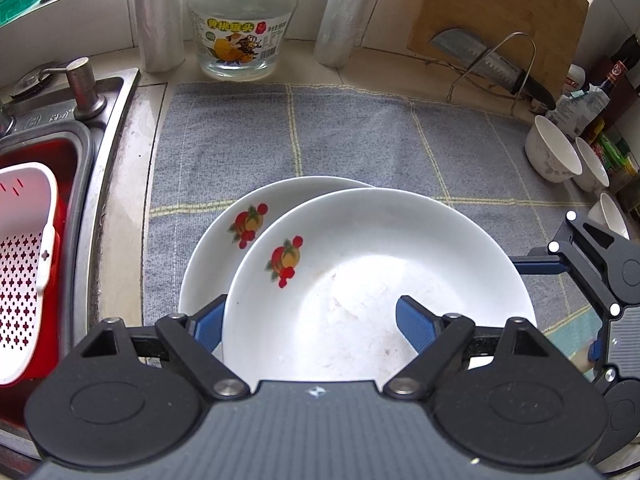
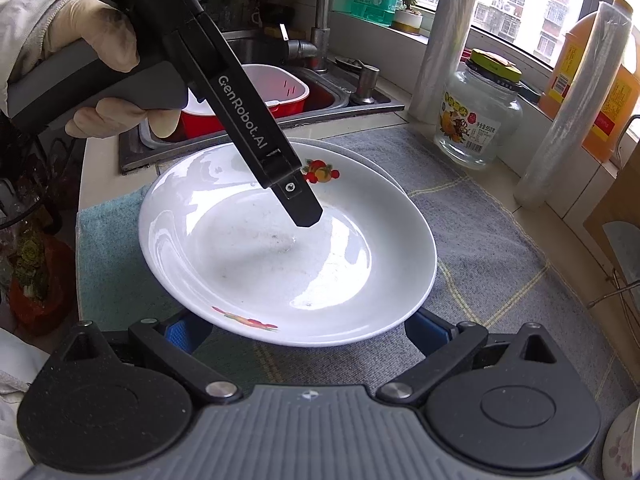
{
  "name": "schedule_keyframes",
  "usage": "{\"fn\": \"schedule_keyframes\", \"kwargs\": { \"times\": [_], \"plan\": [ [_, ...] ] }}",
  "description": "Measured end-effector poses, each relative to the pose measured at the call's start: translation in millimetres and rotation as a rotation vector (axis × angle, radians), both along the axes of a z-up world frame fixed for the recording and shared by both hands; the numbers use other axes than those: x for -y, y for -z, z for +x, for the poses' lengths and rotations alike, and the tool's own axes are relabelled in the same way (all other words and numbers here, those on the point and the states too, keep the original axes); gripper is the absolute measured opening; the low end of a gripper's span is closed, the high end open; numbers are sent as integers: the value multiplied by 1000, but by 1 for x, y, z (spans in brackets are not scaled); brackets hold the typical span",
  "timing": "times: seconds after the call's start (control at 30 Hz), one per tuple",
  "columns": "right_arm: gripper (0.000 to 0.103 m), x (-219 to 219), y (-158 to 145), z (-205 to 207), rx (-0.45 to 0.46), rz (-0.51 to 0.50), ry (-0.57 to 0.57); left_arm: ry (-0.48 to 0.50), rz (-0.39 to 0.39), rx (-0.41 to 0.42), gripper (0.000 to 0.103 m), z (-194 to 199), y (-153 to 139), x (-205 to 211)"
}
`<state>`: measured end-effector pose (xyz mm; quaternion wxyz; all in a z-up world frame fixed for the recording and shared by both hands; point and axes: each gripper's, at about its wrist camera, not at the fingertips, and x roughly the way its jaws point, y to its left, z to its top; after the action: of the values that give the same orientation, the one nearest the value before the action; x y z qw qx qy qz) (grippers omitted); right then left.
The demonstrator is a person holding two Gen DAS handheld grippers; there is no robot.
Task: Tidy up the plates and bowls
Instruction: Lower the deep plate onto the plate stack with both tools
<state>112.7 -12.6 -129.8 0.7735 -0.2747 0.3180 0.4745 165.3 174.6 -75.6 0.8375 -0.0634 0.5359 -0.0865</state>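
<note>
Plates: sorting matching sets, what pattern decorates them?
White with red-orange fruit motif on plates; left wrist view.

We see the table [image 1: 132, 148] under a grey cloth [image 1: 360, 140]; a plate [image 1: 208, 264] and bowls [image 1: 552, 156] rest on the cloth, a jar [image 1: 240, 24] behind it.

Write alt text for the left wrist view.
The left gripper straddles the near rim of a white fruit-print plate, one blue finger inside, overlapping a second matching plate on a grey towel. White bowls sit far right; a glass jar stands behind.
</note>
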Motion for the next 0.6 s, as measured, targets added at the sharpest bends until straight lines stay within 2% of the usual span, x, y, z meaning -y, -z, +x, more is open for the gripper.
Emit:
{"fn": "schedule_keyframes", "kwargs": {
  "times": [0.27, 0.6],
  "plan": [
    [103, -2, -1, -3, 15, -18, -9, 10, 28, -27, 87, 0, 8, 0],
    [103, -2, -2, -4, 18, -23, -7, 106, 111, -95, 88, 7, 6, 10]
  ]
}}
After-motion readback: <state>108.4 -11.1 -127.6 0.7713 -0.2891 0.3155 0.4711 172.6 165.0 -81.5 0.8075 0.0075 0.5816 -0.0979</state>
